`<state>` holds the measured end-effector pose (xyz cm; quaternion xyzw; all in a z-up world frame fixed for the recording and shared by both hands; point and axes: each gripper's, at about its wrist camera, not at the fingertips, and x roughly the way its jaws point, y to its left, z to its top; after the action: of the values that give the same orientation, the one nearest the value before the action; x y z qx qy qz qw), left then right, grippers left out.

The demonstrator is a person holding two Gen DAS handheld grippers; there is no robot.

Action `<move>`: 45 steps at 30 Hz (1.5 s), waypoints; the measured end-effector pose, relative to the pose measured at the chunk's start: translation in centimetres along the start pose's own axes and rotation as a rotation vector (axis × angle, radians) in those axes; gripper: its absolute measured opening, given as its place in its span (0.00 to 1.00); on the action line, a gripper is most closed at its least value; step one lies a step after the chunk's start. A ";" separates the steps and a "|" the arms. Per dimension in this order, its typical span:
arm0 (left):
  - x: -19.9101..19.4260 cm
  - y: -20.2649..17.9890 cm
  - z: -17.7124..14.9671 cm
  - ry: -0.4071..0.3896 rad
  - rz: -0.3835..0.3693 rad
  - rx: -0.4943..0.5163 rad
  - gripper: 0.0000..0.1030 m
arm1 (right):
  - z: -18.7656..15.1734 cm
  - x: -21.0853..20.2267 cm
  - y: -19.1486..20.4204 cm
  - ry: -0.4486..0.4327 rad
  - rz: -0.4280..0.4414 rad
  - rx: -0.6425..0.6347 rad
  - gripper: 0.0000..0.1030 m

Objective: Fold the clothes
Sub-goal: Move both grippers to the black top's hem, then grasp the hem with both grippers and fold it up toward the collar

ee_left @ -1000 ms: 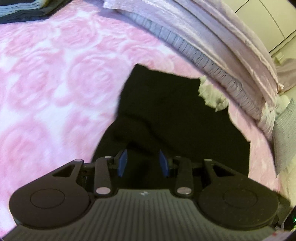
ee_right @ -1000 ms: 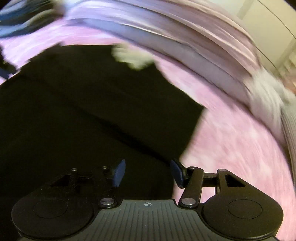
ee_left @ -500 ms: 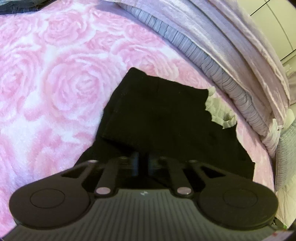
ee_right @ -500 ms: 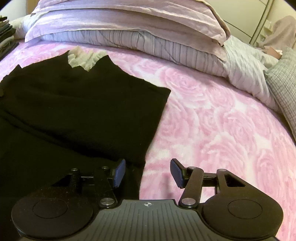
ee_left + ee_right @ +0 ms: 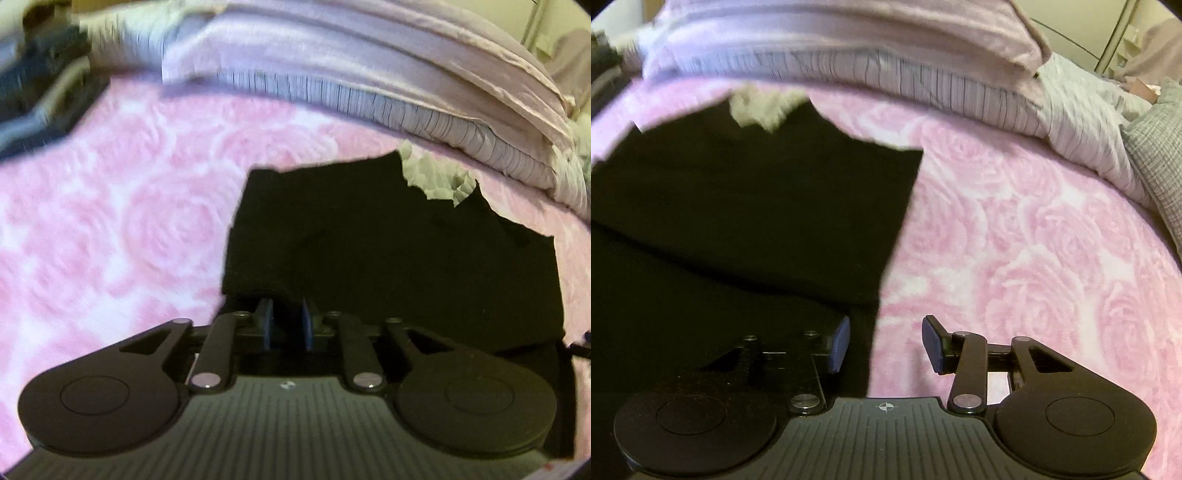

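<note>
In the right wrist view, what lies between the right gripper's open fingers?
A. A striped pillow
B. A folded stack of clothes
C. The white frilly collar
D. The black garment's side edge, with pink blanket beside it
D: the black garment ends in a side edge between the fingers of the right gripper, with pink blanket to its right.

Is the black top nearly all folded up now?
Partly. The black top already has its sides folded in on the pink blanket. The left claw pinches its near edge; the right claw has been closing around the other corner. Folding it in half remains.
</note>
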<state>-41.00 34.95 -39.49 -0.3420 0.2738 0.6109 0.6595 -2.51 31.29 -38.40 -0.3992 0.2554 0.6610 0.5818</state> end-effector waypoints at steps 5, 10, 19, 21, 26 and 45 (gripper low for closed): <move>-1.1 -1.2 -0.1 -0.098 0.024 0.101 0.13 | 0.4 -1.3 0.8 -0.097 0.132 0.043 0.32; 3.3 -2.0 -1.2 0.019 0.003 0.212 0.16 | 0.8 3.8 0.2 0.016 0.164 0.159 0.28; -5.0 -0.5 -6.9 0.109 -0.147 0.234 0.15 | -4.5 -3.7 2.5 0.032 0.268 0.129 0.28; -6.3 1.0 -10.2 0.206 -0.147 0.229 0.14 | -7.6 -4.7 3.5 0.112 0.285 0.108 0.28; -11.9 5.1 -16.8 0.327 -0.098 0.194 0.14 | -14.6 -9.3 3.6 0.202 0.273 0.142 0.28; -10.6 11.4 -18.7 0.430 -0.307 -0.404 0.26 | -19.9 -8.0 -2.9 0.249 0.532 0.757 0.40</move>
<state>-52.35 13.90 -44.11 -0.6243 0.2254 0.4600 0.5897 4.90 11.32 -42.37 -0.1563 0.6392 0.5946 0.4619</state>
